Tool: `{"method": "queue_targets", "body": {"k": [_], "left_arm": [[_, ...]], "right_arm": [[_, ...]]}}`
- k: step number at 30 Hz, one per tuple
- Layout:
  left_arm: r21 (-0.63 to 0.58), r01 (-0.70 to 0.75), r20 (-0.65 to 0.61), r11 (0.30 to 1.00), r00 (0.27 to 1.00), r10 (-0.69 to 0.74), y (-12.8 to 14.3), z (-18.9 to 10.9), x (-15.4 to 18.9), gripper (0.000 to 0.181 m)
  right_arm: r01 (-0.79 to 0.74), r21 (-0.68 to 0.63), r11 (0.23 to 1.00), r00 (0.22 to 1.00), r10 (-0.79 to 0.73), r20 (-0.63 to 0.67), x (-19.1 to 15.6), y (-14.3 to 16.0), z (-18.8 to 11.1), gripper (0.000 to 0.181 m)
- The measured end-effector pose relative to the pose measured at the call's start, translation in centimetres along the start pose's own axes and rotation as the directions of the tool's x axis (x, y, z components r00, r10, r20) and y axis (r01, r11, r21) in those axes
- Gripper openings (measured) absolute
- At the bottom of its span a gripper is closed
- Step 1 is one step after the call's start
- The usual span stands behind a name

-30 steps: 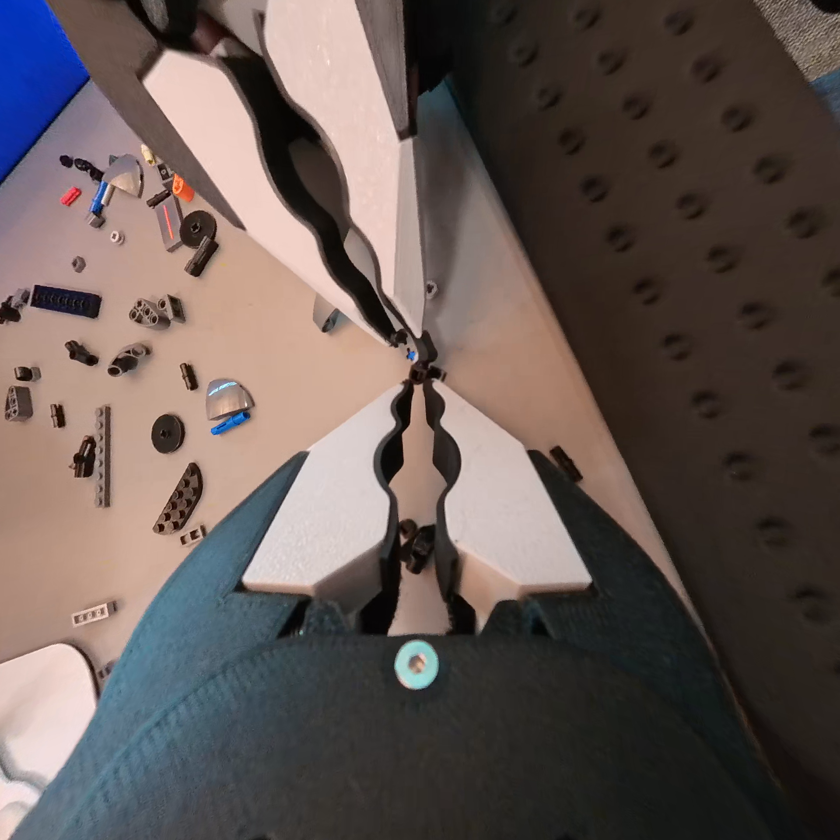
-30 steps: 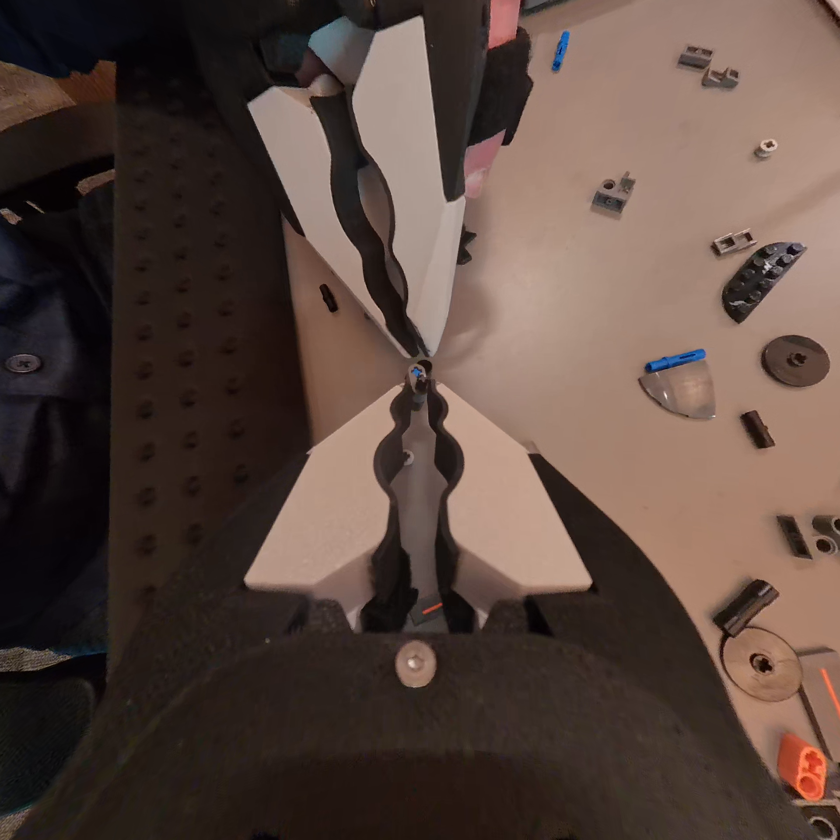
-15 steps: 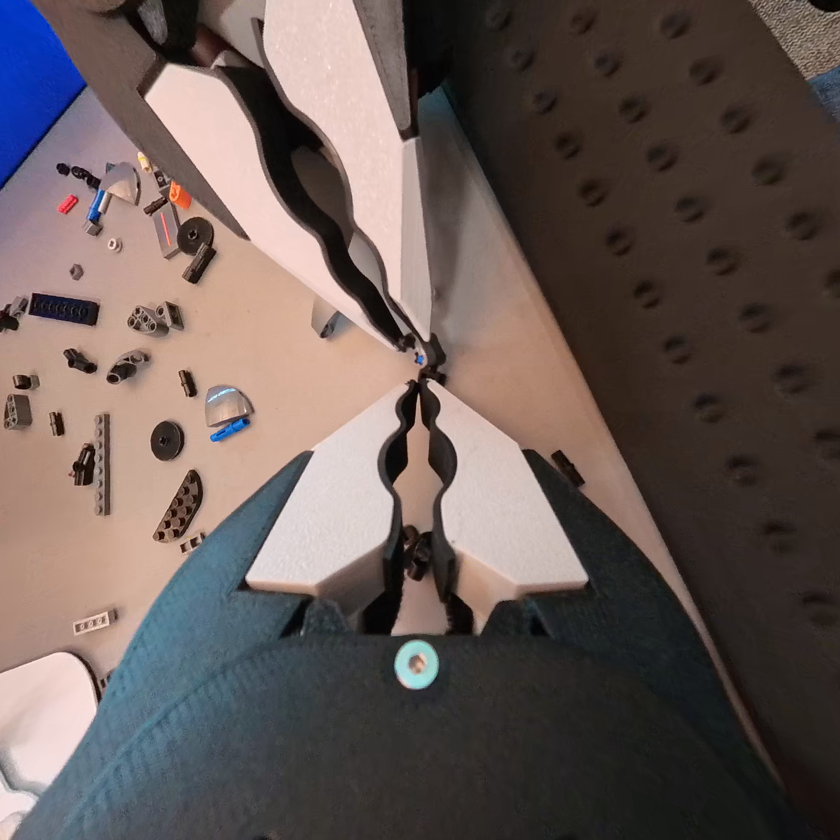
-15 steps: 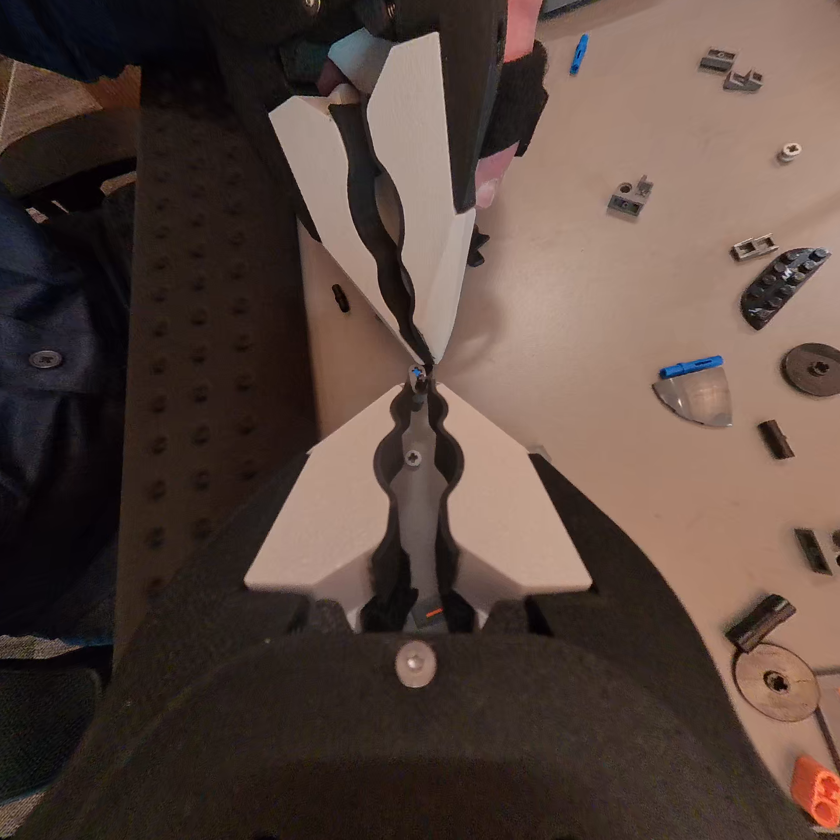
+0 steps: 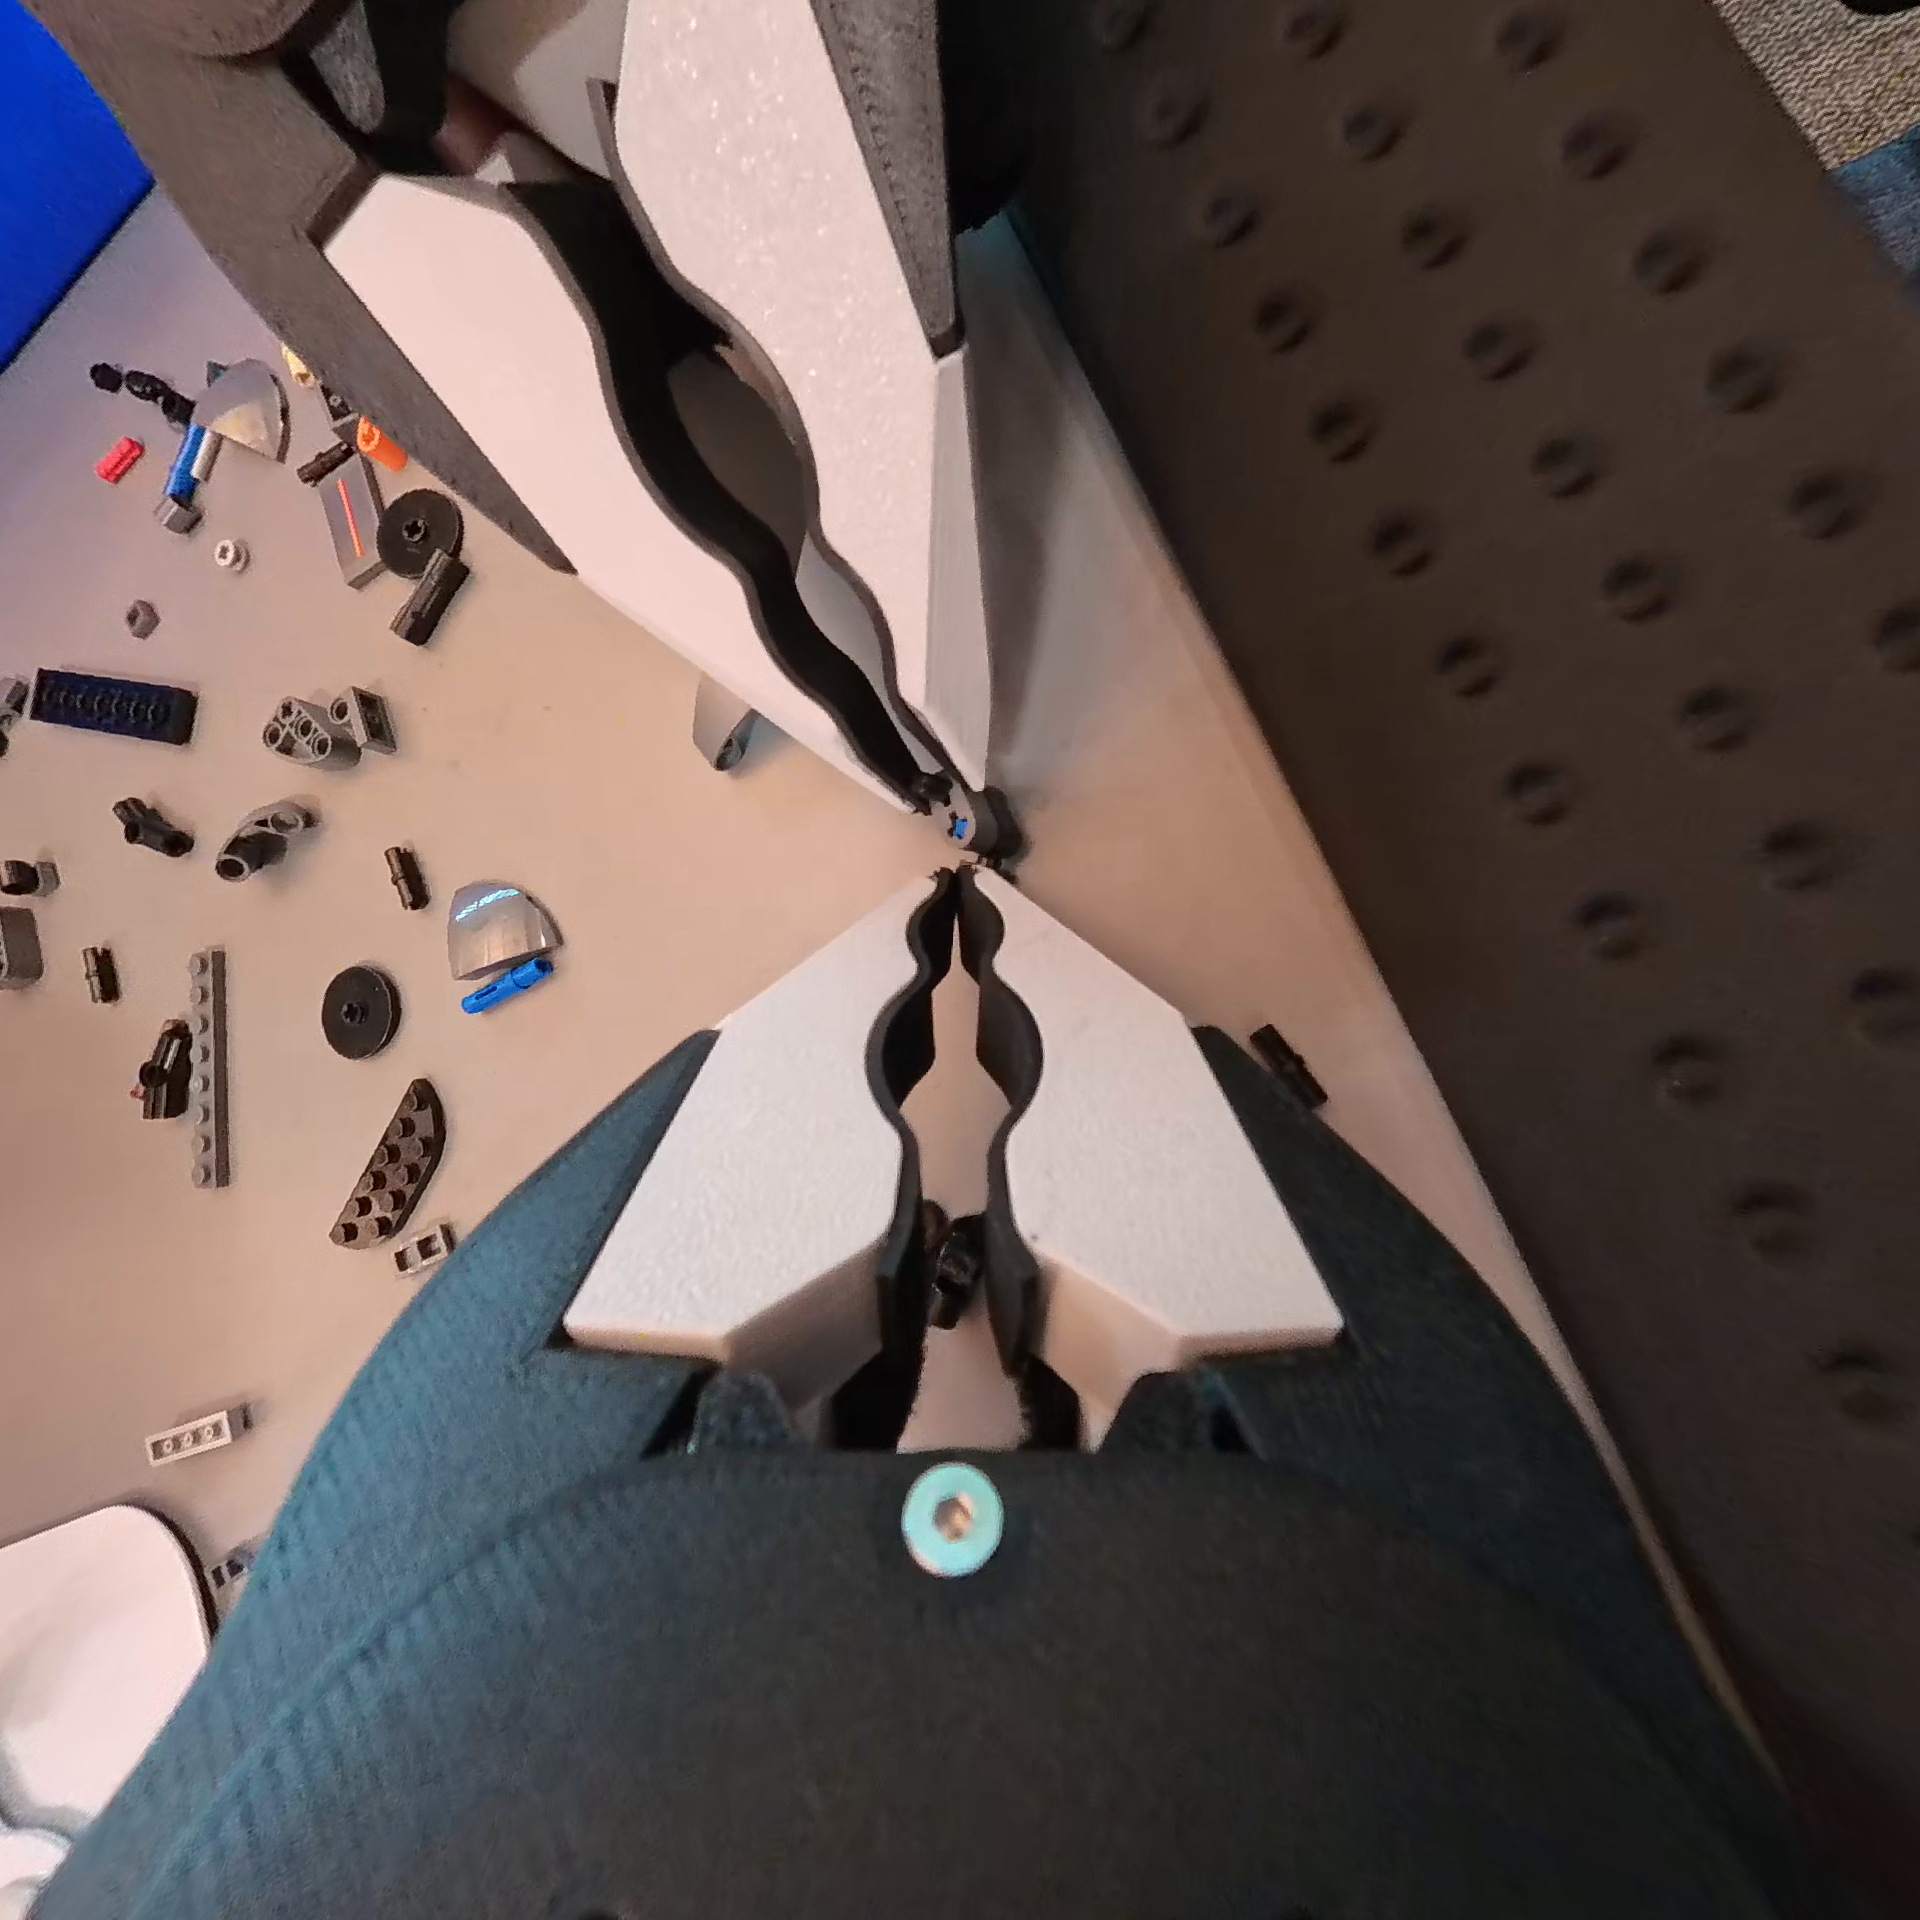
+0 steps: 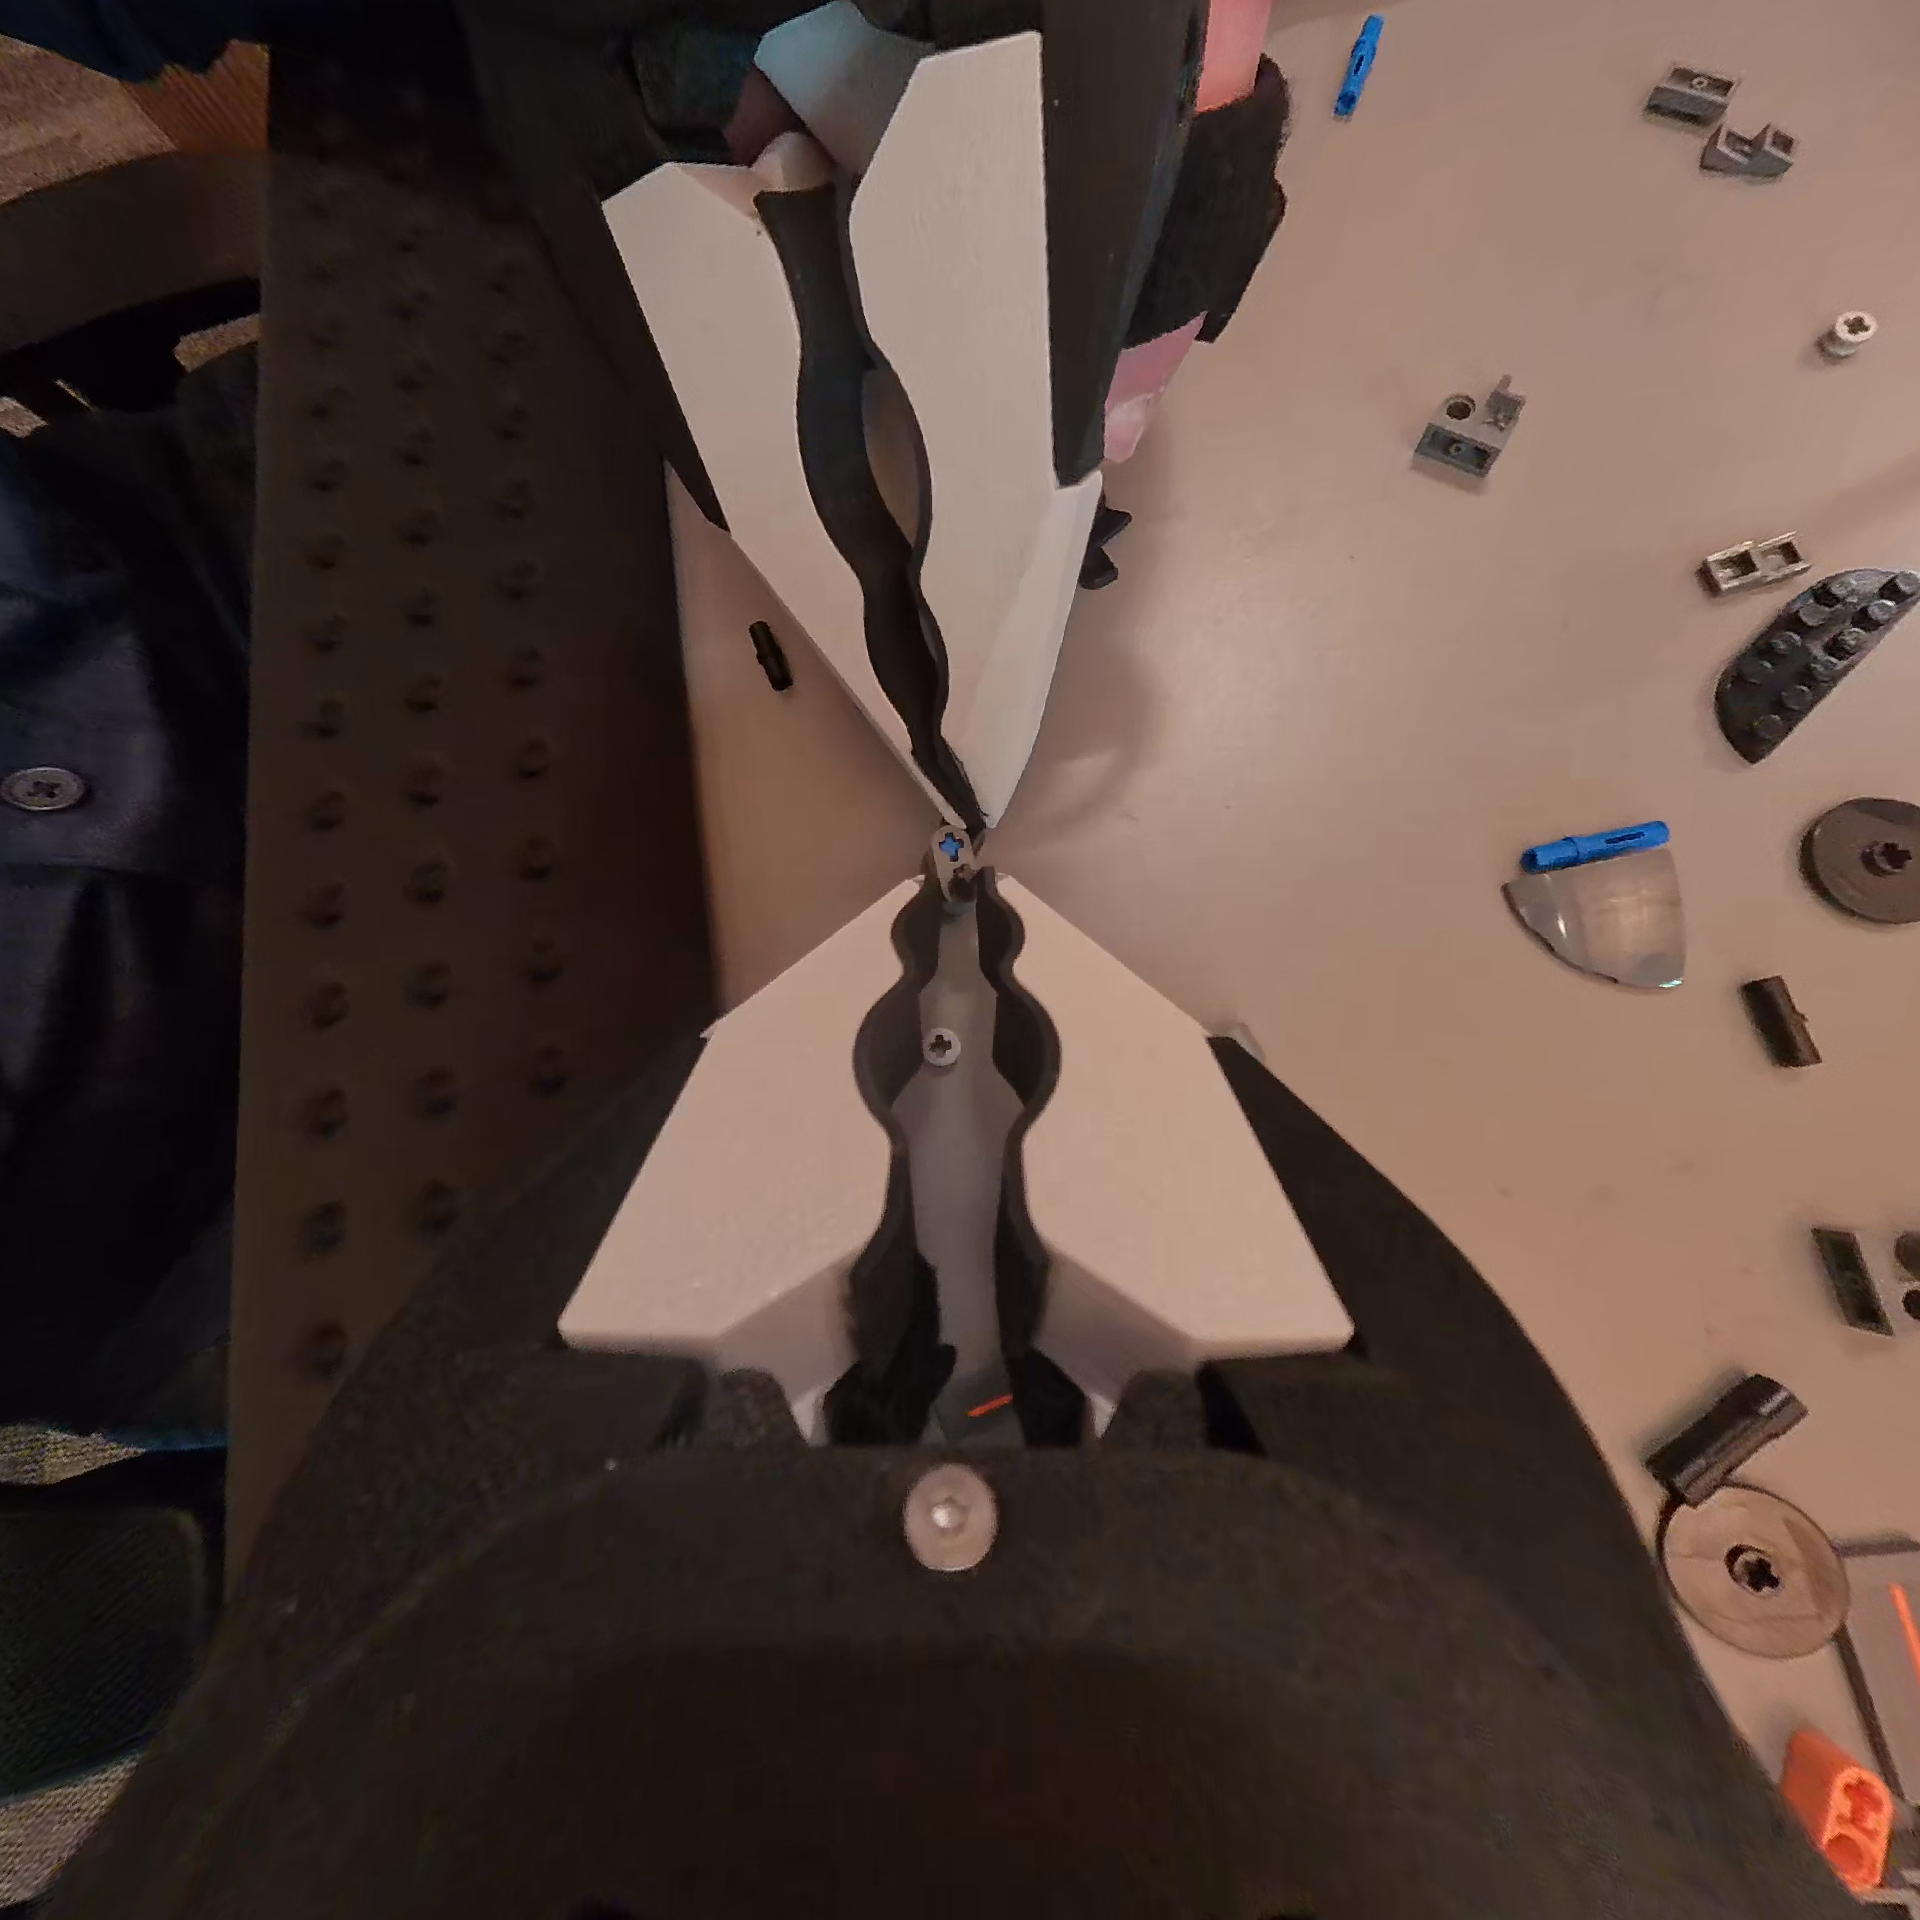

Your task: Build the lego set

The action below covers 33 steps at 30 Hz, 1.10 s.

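Observation:
My two grippers meet tip to tip above the beige table (image 5: 644,831). My right gripper (image 6: 954,883) is shut on a small grey connector (image 6: 951,850) with a blue cross-shaped pin in its hole. In the left wrist view this gripper reaches in from the top, and the connector (image 5: 971,821) sits at its tips. My left gripper (image 5: 954,878) is shut on a small black pin (image 5: 985,858) that is almost hidden and touches the connector. In the right wrist view the left gripper (image 6: 964,816) comes down from the top.
Loose pieces lie on the table: a blue pin (image 5: 504,985), a clear curved piece (image 5: 499,930), black discs (image 5: 360,1010), a studded black plate (image 5: 393,1164) and an orange piece (image 6: 1839,1808). A dark board with holes (image 5: 1558,623) runs beside the table. A black pin (image 5: 1286,1062) lies at the table's edge. My left and right fingertips are right by each other.
The two grippers have closed the gap between their tips. The black pin showed clearly between them before; now it is pressed against the connector and nearly hidden.

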State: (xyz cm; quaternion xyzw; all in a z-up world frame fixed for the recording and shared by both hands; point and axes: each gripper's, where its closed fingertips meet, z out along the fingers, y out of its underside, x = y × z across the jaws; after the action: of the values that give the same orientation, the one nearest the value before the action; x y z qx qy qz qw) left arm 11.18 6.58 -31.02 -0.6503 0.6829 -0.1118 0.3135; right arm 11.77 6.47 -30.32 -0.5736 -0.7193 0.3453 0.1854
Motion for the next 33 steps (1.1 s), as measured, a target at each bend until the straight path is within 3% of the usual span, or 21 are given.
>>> {"method": "queue_targets", "body": {"k": [16,33], "left_arm": [[-0.017,-0.102,0.069,0.995,0.992,0.102,0.02,-0.13,0.65,0.000],[-0.213,-0.218,0.267,0.953,0.925,0.271,0.13,-0.15,0.65,0.000]], "right_arm": [[0.087,-0.063,0.994,0.994,-0.091,-0.054,-0.21,0.12,0.30,0.004],[0.164,-0.188,0.968,0.980,-0.182,-0.081,-0.21,0.25,0.31,0.004]]}}
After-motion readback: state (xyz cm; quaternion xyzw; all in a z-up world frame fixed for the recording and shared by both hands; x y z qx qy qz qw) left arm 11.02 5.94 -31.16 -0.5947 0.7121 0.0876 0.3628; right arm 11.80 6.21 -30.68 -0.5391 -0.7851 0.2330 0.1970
